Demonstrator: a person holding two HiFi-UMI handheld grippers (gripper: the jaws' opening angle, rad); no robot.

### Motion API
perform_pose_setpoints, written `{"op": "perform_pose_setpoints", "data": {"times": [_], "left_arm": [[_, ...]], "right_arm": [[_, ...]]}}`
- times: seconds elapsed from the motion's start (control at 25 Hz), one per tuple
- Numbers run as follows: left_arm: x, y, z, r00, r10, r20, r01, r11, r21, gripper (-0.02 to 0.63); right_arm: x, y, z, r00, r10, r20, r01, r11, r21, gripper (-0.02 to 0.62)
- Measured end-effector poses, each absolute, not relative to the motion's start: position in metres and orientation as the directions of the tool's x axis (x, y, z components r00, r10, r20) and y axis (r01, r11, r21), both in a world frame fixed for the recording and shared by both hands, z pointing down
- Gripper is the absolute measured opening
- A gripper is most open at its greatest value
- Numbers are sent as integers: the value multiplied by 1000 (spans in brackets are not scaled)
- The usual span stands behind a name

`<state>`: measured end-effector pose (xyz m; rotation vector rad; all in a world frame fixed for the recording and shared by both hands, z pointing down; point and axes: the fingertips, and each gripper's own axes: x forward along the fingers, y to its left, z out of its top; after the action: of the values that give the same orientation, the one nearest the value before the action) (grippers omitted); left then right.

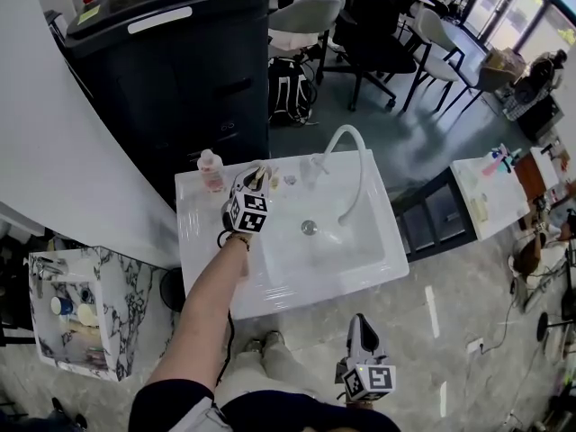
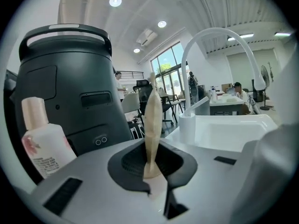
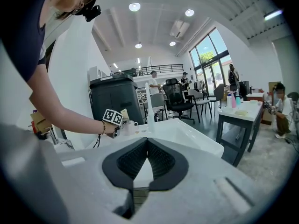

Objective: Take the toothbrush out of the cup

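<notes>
My left gripper [image 1: 255, 181] reaches over the back ledge of the white sink [image 1: 202, 241]. Its jaws are shut on a cream toothbrush [image 2: 152, 125], which stands upright between the pads. In the head view the toothbrush [image 1: 258, 175] pokes out past the jaw tips. A small white cup [image 3: 131, 125] shows just beside that gripper in the right gripper view; the gripper hides it in the other views. My right gripper [image 1: 364, 334] hangs low in front of the sink, jaws shut with nothing between them [image 3: 147, 146].
A pink-capped bottle [image 1: 211, 170] stands on the ledge left of the left gripper. The white arched faucet [image 1: 354, 162] rises over the basin. A tall black bin [image 1: 171, 70] stands behind the sink. A marble shelf [image 1: 126, 282] is at the left, office chairs beyond.
</notes>
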<state>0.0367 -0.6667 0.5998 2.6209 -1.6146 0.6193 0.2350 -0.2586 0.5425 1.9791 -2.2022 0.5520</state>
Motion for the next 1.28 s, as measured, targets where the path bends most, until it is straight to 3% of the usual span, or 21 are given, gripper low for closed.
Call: {"op": "perform_pose_setpoints", "data": {"times": [0.32,1.28], "left_arm": [[26,-661,570,407,-873,270,-883,-451,-130,25],[-7,-526,436,510,-860,8,-844,-503,-185,25]], "right_arm": [[223,-263,537,-177,-929,324,-976,123,-179,5],[192,-266,519,-310,-921,238,-946,274,-172,5]]}}
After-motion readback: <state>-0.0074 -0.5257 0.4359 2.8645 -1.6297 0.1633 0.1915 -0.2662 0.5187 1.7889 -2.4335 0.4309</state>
